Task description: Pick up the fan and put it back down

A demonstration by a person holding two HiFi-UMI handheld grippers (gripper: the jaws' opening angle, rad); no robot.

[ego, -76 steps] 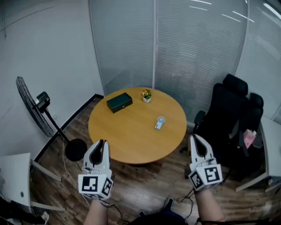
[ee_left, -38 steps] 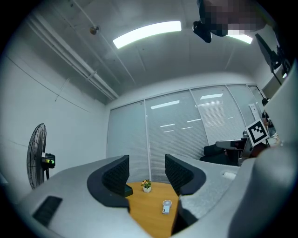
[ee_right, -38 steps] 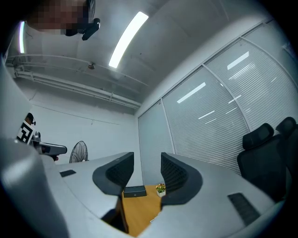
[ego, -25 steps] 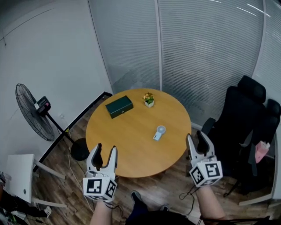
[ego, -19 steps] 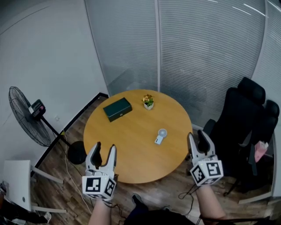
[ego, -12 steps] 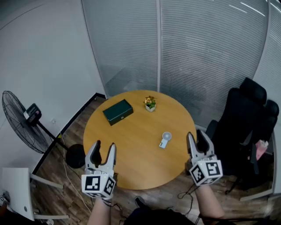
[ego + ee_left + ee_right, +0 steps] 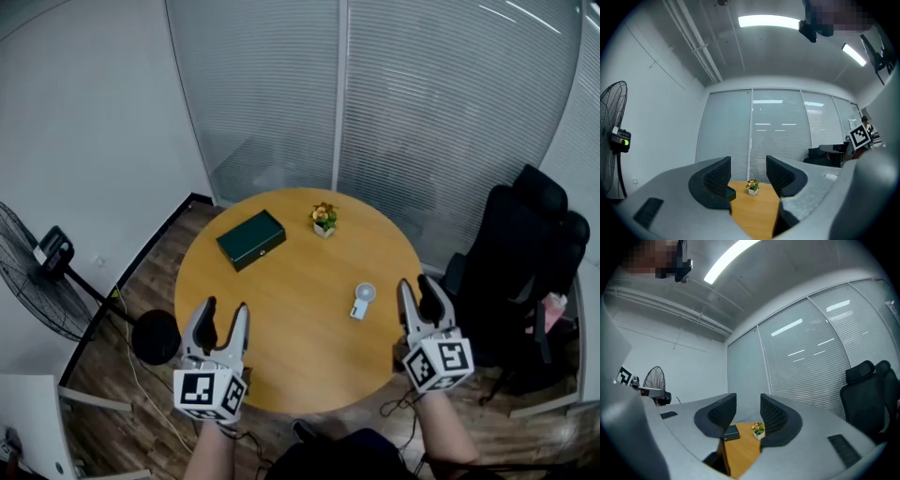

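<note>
A small white hand fan point(image 7: 362, 300) lies on the round wooden table point(image 7: 281, 309), right of its middle. My left gripper point(image 7: 220, 314) hovers open over the table's near left edge. My right gripper point(image 7: 419, 291) stands open at the near right edge, a short way right of the small fan; its jaws have just been closing, with nothing between them. Both point level across the table. The left gripper view shows the open gripper point(image 7: 747, 176) with only the tabletop beyond. The right gripper point(image 7: 747, 412) in its own view is likewise empty.
A dark green box point(image 7: 250, 239) and a small flower pot point(image 7: 324, 220) sit at the table's far side. A tall black standing fan point(image 7: 37, 281) stands by the left wall. Black office chairs point(image 7: 516, 253) are at the right. Glass walls with blinds lie behind.
Both grippers have come forward to the table's near edge, and the table now sits closer. The standing fan has slid toward the left edge of the view. The right jaws look slightly narrower.
</note>
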